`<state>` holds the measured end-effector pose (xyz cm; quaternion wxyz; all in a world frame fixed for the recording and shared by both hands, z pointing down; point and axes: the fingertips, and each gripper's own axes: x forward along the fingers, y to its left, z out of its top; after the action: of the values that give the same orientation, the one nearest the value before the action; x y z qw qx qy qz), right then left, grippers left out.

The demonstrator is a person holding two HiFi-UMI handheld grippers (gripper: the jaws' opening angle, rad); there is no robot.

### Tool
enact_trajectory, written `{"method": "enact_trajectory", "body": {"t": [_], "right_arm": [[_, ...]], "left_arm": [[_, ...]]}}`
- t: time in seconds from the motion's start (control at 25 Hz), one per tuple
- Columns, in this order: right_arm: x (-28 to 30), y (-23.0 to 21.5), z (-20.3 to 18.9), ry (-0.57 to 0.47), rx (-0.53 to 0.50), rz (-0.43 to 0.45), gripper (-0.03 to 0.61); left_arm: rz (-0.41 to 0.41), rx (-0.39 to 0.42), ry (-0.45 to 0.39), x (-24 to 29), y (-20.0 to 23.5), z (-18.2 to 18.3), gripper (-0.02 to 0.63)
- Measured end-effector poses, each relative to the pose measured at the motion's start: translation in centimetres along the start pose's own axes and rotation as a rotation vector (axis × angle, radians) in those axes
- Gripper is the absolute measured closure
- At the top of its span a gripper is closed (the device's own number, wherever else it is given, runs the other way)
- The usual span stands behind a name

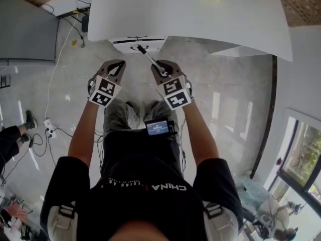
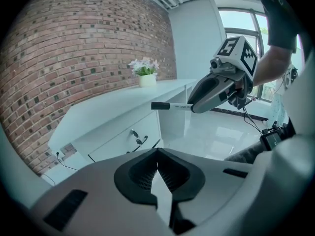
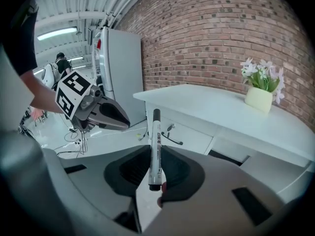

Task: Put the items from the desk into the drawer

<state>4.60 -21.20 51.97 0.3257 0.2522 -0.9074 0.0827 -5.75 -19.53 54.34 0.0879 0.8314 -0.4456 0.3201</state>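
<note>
Right gripper (image 1: 161, 70): clamped on marker (image 3: 155, 149) near its tail, in front of desk (image 1: 190, 14) | left gripper (image 2: 157, 154): jaws together, empty | drawer (image 3: 184, 134): shut | risk: the protruding marker may strike the drawer front and pivot loose.

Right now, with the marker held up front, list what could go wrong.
The marker sticks far past the right gripper's jaws; a knock against the desk could pivot it loose. The drawer looks closed and the left gripper is shut, so the handle cannot be grasped yet.
</note>
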Motion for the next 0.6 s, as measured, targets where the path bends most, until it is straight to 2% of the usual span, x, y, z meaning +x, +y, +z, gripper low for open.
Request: {"method": "enact_trajectory", "body": {"t": [0.24,0.36,0.6], "right_arm": [[5.7,-1.0,-5.5,-0.029,-0.029,-0.003,0.503],[8.7,-1.5,-7.8,-0.053,-0.048,-0.008,0.503],[12.5,-2.6,-10.4,-0.132,-0.104,-0.036,0.503]], "left_arm": [[0.019,0.021,-0.037,5.9,0.1,-5.2,0.601],[0.017,-0.001,-0.060,8.9,0.3,-7.8,0.601],[0.032,0.009,-0.128,13.0,0.8,-10.0,0.601]]}}
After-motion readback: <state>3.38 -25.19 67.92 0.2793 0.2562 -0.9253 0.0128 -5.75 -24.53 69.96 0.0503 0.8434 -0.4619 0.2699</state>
